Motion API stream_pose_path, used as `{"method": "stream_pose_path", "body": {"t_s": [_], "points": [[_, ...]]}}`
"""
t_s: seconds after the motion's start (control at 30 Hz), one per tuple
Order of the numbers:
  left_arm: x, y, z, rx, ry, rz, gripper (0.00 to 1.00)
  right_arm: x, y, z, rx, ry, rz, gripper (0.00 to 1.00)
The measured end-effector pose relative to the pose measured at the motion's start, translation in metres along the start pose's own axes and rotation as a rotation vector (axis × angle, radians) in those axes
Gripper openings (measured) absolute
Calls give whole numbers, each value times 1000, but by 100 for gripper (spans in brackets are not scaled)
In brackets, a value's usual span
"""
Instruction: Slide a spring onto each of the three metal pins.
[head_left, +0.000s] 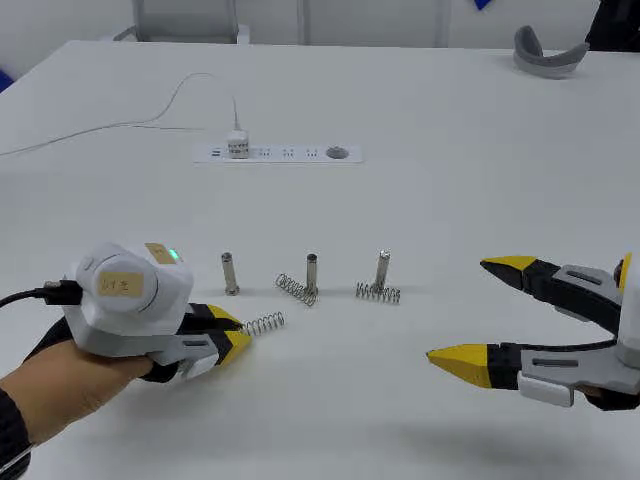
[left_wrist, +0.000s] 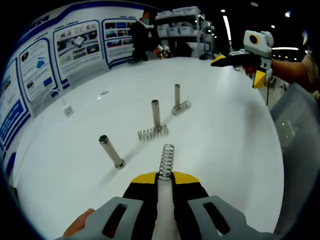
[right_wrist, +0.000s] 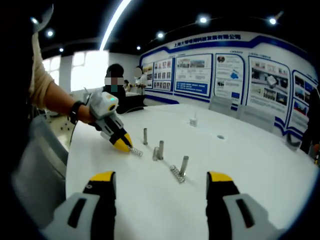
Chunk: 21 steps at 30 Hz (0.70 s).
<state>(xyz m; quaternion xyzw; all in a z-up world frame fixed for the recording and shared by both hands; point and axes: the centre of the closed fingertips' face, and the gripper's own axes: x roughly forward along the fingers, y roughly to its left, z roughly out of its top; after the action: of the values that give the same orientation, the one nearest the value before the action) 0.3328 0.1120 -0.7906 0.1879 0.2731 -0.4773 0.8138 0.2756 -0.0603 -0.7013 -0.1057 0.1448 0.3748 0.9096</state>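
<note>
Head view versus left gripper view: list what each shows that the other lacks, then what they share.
Head view's own: a grey curved object at far right. Left gripper view's own: blue-and-white wall posters and a person in dark clothes. Shared: three upright metal pins, two coiled wire springs lying beside pins, the yellow-tipped left gripper shut on a third spring, the yellow-tipped right gripper open.

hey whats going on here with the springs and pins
A person works at a white table with a gripper in each hand. The left gripper is closed on one end of a spring. The left pin, middle pin and right pin stand bare. Two loose springs lie by the middle and right pins. The right gripper hovers open.
</note>
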Motion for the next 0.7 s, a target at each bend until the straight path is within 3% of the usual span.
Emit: {"method": "stream_pose_path", "body": {"t_s": [0.27, 0.7], "points": [[-7, -16, 13, 22, -35, -36, 9, 11, 15, 17, -54, -8, 59, 71], [-21, -56, 46, 125, -96, -117, 9, 38, 46, 23, -117, 30, 197, 46]]}}
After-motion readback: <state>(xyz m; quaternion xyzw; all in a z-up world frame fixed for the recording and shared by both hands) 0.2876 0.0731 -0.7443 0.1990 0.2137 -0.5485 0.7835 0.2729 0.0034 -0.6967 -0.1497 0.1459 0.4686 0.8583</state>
